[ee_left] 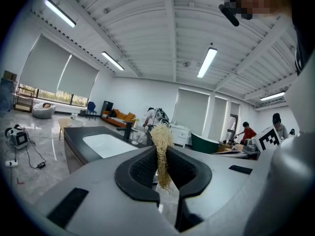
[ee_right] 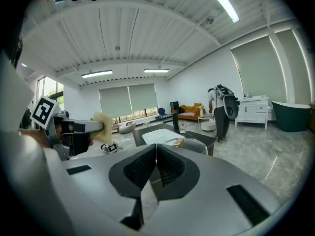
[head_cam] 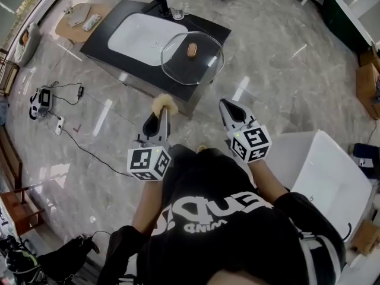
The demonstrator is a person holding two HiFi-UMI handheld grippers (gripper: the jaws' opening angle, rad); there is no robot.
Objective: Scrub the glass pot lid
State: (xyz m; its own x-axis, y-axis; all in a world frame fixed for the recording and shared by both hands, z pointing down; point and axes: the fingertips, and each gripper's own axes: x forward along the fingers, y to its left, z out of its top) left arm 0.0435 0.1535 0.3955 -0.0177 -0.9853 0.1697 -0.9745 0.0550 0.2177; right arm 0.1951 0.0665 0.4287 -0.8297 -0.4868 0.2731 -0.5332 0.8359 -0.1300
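Lid (head_cam: 192, 58) rests knob-up on the near corner of the counter (head_cam: 98, 40), well ahead of both grippers. The left gripper (head_cam: 160, 114) pinches a loofah (head_cam: 164, 104) (tuft forward, ready to scrub). The right gripper (head_cam: 228, 107) is closed and empty, likely free to steady the lid.

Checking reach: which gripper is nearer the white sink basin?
Left. The left gripper, holding the scrubber, is nearly straight in front of the basin; the right gripper is farther right, past the lid.
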